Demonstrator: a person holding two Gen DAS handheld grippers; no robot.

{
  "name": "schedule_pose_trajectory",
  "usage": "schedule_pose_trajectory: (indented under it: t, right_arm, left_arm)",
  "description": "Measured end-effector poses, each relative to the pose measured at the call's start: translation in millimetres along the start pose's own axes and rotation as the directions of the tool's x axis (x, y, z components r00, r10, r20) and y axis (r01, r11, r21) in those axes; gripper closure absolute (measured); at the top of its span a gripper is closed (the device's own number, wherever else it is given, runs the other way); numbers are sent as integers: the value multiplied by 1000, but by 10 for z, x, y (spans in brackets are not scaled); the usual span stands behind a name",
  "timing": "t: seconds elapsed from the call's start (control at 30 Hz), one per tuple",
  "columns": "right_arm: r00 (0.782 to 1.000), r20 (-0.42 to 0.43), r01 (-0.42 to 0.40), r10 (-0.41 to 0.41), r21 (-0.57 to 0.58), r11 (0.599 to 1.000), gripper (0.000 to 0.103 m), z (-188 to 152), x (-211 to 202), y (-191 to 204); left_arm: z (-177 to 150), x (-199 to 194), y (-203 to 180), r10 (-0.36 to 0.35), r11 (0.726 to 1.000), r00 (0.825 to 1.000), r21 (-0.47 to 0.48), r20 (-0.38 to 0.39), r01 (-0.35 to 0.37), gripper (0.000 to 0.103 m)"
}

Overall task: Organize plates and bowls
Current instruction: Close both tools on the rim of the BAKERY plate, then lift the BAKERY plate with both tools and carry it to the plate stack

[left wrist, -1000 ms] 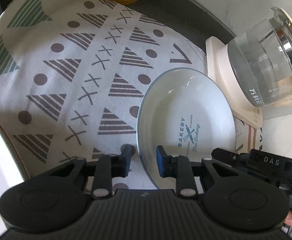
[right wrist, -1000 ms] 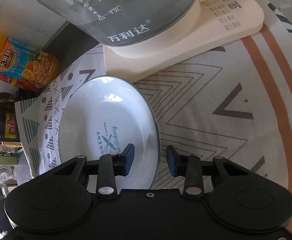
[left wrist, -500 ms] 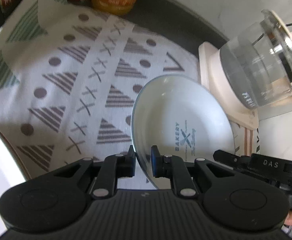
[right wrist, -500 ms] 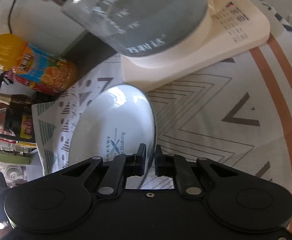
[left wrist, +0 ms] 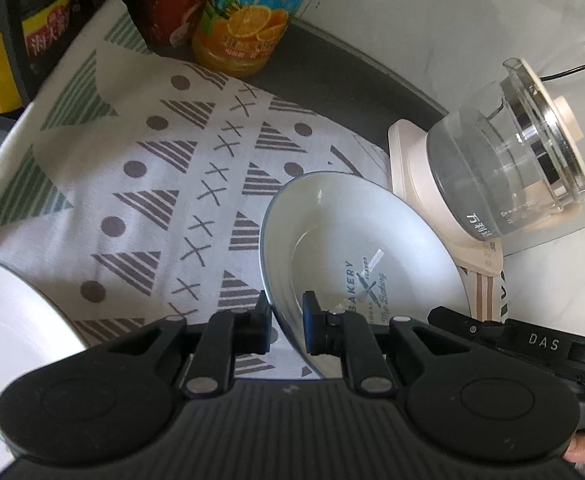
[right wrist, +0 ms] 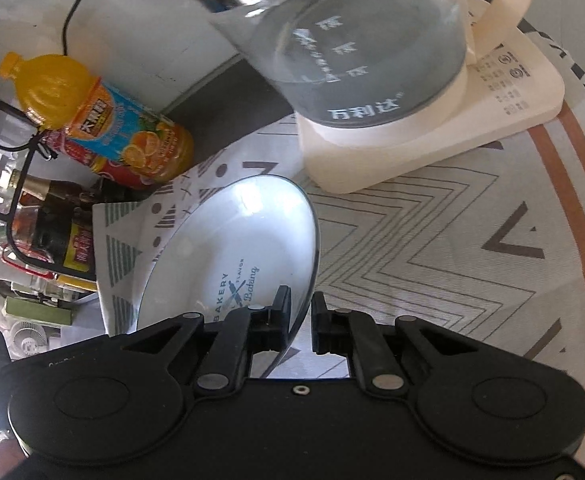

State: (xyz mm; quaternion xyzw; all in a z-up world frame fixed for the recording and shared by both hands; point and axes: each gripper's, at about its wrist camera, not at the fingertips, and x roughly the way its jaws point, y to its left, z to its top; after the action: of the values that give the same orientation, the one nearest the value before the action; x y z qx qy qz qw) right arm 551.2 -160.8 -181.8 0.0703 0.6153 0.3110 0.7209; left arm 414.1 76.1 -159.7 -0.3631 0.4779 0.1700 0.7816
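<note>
The left hand-held gripper (left wrist: pixel 286 322) and the right hand-held gripper (right wrist: pixel 301 318) each grasped one rim of the plate (left wrist: pixel 356 248), tilted above the cloth (left wrist: pixel 140 184) near the kettle (left wrist: pixel 508 176), so both should rise evenly, keeping it level.

Hard daylight is falling across both fisheye views, bending straight lines at the edges. Glare is blooming on the plate (right wrist: pixel 232 240) in the right wrist view — its far rim is washing out. The glass kettle (right wrist: pixel 352 32) is smearing with motion blur there, while the near gripper bodies are sitting in deep shadow.
</note>
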Motion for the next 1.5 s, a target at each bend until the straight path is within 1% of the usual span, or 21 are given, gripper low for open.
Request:
schedule_pose_trajectory:
  t: [0.43, 0.83, 1.13, 1.5]
  right_arm:
    - [999, 37, -17, 17, -16, 1000, 93, -224, -98, 464]
    - [998, 57, -23, 24, -9, 1000, 93, -517, -68, 858]
    - [997, 72, -16, 16, -2, 1000, 93, -778, -47, 1053]
    - [993, 119, 18, -14, -34, 999, 93, -1109, -57, 1362]
  left_arm:
    - [51, -399, 251, -2, 1000, 999, 25, 33, 1, 90]
    - [45, -754, 585, 4, 998, 999, 69, 45, -7, 90]
    - [4, -917, 820, 3, 996, 999, 93, 38, -7, 90]
    - [-90, -1091, 1096, -11, 994, 999, 113, 36, 7, 90]
